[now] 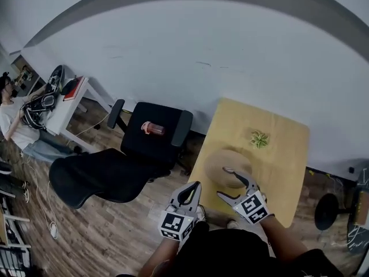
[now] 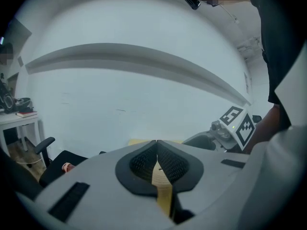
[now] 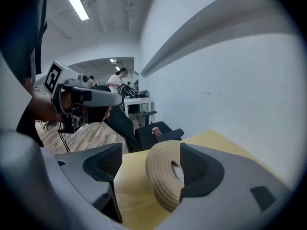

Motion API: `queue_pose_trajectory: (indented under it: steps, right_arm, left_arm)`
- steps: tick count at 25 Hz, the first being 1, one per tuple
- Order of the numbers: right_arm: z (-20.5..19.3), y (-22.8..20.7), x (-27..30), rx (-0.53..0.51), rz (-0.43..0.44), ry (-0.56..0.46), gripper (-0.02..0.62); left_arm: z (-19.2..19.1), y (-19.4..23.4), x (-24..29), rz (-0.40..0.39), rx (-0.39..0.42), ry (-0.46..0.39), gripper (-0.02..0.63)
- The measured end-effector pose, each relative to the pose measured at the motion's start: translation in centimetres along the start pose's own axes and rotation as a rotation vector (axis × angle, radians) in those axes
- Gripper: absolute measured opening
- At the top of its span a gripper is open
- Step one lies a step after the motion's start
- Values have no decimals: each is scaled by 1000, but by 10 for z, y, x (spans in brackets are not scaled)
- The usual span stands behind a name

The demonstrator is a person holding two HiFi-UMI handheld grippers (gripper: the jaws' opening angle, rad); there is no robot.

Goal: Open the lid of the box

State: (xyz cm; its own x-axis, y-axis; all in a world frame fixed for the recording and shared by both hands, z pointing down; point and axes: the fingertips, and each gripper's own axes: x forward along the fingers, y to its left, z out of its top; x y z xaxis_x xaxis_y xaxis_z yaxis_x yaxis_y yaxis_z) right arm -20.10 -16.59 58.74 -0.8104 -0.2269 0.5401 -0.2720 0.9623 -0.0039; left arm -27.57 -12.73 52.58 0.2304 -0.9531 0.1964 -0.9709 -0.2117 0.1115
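A round woven rope box [image 1: 228,166] sits at the near end of a small wooden table [image 1: 282,160]; where its lid meets its body is not clear. My right gripper [image 1: 222,182] is open, with one finger lying over the box top and the other at its near side. In the right gripper view the woven box [image 3: 163,181] lies between the jaws against the right pad [image 3: 196,164], apart from the left one. My left gripper [image 1: 196,185] hangs shut and empty off the table's left edge, with its pads [image 2: 165,164] pressed together.
A small green plant [image 1: 259,138] lies further back on the table. To the left, a black office chair [image 1: 167,140] carries a pink bottle [image 1: 153,128], and a second black chair [image 1: 95,178] stands nearer. A white desk [image 1: 68,105] and a person [image 1: 14,123] are at far left.
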Motion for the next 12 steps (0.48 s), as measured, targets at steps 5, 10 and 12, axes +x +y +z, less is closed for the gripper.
queue_pose_trajectory:
  steps: [5,10,12]
  right_arm:
    - [-28,-4,31,-95,32,191,397]
    - [-54,-3,57,-99,63,323,396]
    - [-59,-6,64,-100,42,355,394]
  left_arm:
    - [3,9,15,-80,8,4,20]
    - [5,18,19,-134,32,6,20]
    - [4,22,17,-151,39,16,20]
